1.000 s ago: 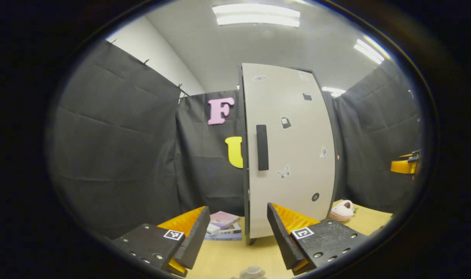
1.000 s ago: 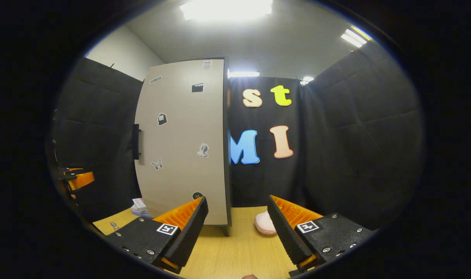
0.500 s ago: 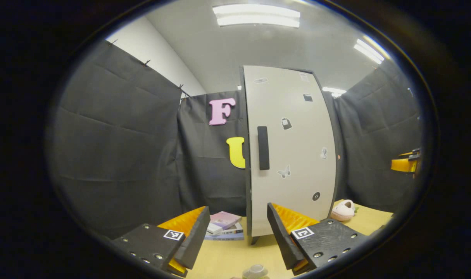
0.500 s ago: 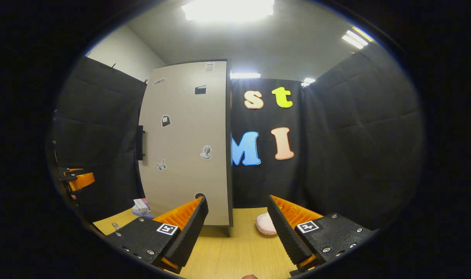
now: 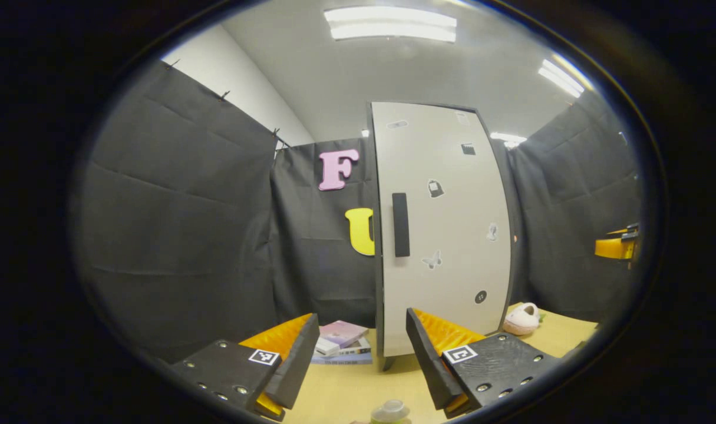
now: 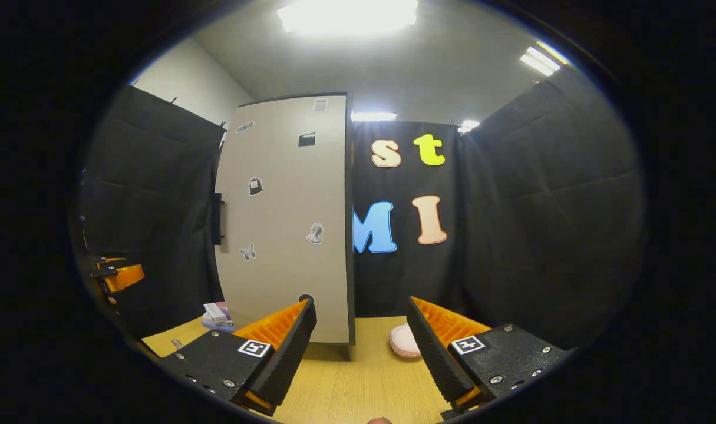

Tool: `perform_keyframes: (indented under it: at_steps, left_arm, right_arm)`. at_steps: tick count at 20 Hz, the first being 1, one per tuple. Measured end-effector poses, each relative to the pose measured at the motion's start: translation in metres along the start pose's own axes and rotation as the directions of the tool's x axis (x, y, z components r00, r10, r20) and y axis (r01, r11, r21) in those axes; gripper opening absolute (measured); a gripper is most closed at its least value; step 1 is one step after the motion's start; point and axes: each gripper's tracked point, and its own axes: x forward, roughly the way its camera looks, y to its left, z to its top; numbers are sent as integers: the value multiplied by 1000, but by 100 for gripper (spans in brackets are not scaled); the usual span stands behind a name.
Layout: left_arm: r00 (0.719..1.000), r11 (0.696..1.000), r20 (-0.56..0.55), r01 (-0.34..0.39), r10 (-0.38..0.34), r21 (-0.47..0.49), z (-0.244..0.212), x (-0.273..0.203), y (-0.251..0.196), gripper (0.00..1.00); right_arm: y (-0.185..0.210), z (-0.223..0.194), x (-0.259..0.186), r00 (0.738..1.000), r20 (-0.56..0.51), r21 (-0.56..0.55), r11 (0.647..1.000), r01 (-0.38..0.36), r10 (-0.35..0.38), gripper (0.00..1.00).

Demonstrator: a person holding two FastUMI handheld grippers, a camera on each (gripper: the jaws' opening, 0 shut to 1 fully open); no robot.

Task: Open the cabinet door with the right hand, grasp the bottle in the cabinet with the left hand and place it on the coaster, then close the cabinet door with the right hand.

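In the left gripper view, the left gripper (image 5: 362, 353) has its two fingers spread wide apart with nothing between them. Each finger has an orange ribbed inside and a black block with a small square black-and-white marker. Straight ahead, past the fingers, stands the tall cabinet (image 5: 443, 229) on the wooden table (image 5: 346, 394). Its pale cabinet door (image 5: 452, 282) is shut. A black handle (image 5: 400, 224) runs up and down near the door's left edge, higher than the fingertips and well apart from them. Small stickers dot the door, one shaped like a butterfly; any writing on them is too small to read. At the very bottom, between the two fingers and close to the camera, sits a small clear thing with a rounded top (image 5: 391, 411); I cannot tell if it is the coaster. To the left of the cabinet lies a stack of books (image 5: 341, 344). To the right lies a pink slipper (image 5: 521, 318). The other gripper (image 5: 616, 247) peeks in, orange, at the far right.

In the right gripper view, the right gripper (image 6: 360, 347) also has its fingers spread wide, holding nothing. The cabinet (image 6: 287, 224) stands ahead and to the left, its door closed, the handle (image 6: 217, 219) on the far left edge, well away from the fingers. The slipper (image 6: 403, 340) lies on the table (image 6: 346, 388) between the fingers, farther off. The books (image 6: 216, 314) sit at the left. The other gripper (image 6: 119, 275) shows at the far left edge.
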Motion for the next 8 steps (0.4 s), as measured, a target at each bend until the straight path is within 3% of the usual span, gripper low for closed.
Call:
perform_keyframes:
  at_steps: [3,5,6,8]
  left_arm:
    - [1000,1000,4,-5,5,-2,2,0,5,89]
    - [1000,1000,6,-6,6,-3,1,-4,7,80]
    - [1000,1000,4,-8,8,-2,0,-6,9,89]
    - [1000,1000,6,-6,6,-2,0,-8,10,89]
  right_arm:
    - [4,1,-3,1000,2,-10,1000,-9,9,95]
    - [6,2,-4,1000,10,-19,1000,-10,10,95]
    - [8,3,-5,1000,11,-19,1000,-12,12,95]
    - [10,5,-6,1000,13,-14,1000,-13,13,95]
